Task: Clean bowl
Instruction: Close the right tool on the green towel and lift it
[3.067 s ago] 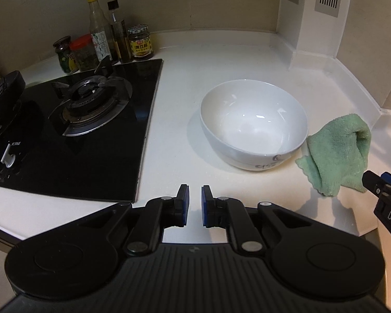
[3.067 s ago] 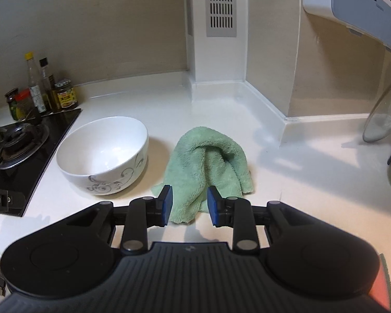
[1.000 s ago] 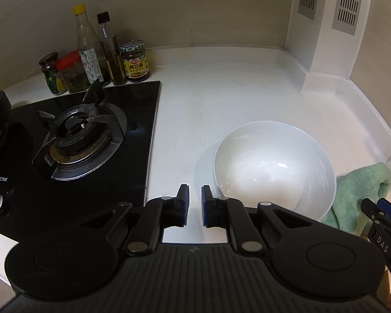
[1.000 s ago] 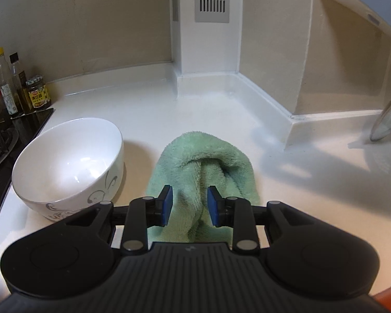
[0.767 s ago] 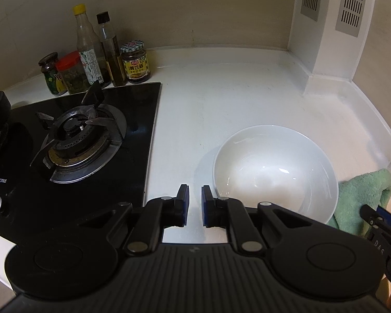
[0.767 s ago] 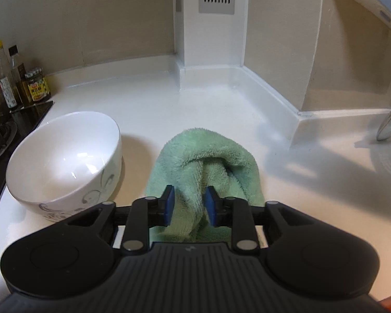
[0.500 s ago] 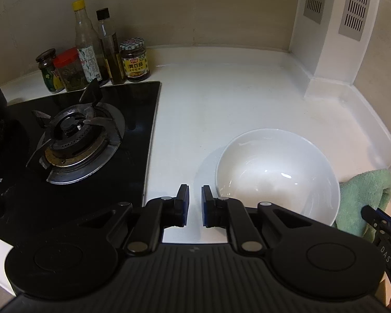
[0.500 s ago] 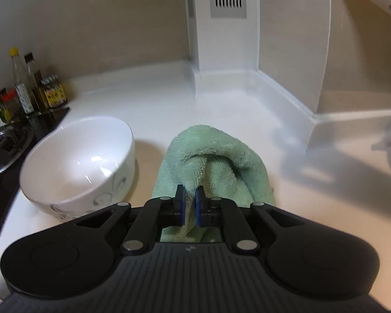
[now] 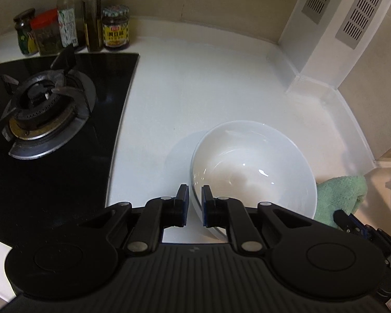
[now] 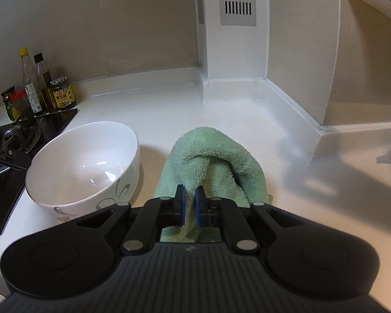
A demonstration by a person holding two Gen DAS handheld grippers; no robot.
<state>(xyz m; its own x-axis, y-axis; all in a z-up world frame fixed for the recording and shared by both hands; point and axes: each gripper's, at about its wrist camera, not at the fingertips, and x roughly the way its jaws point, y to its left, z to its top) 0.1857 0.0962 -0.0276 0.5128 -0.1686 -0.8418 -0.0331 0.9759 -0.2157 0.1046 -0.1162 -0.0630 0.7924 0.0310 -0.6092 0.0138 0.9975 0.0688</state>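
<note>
On the white counter (image 10: 169,109), the bowl (image 10: 83,167) sits at nine o'clock of the green cloth (image 10: 216,161). Right gripper (image 10: 189,203), its jaws just closed, pinches a cloth fold. Left gripper (image 9: 194,204), jaws narrowly apart, straddles the bowl's near rim without gripping.

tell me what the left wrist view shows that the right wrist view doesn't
Only the left wrist view shows the gas burner in full and the left hand-held gripper straddling the bowl's near rim. Only the right wrist view shows the right hand-held gripper, whose jaws have just closed, pinching a fold of the green cloth, and the bowl's outer pattern. Both show the white bowl, the cloth, the condiment bottles and the white counter.
</note>
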